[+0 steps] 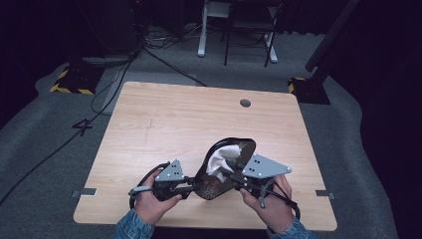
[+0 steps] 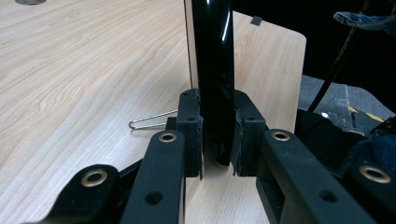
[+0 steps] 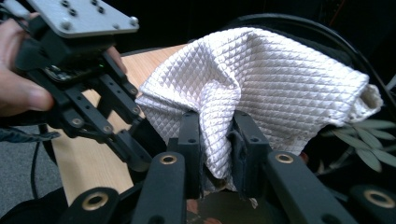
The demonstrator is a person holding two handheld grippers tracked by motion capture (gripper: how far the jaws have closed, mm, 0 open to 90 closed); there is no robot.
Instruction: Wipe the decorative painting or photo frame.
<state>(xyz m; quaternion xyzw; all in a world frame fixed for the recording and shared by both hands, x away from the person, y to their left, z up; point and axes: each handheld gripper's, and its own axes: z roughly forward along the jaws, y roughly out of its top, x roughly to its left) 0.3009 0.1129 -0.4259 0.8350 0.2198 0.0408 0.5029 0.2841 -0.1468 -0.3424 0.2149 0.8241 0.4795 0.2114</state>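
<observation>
White quilted cloth [image 3: 261, 84], clenched in the right hand-held gripper [image 3: 217, 149], is wiping what looks like a black tray [image 1: 219, 184]; left hand-held gripper [image 2: 217, 135] is gripping its rim above the counter [image 1: 164, 124]. Keeping it steady and wiping gently should work best.

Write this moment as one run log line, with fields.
left gripper: shut on black plate rim | right gripper: shut on white cloth | cloth against plate, above table

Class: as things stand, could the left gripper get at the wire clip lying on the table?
Probably not yet: the left gripper is shut on the black plate. The wire clip lies unobstructed just beside it.
</observation>
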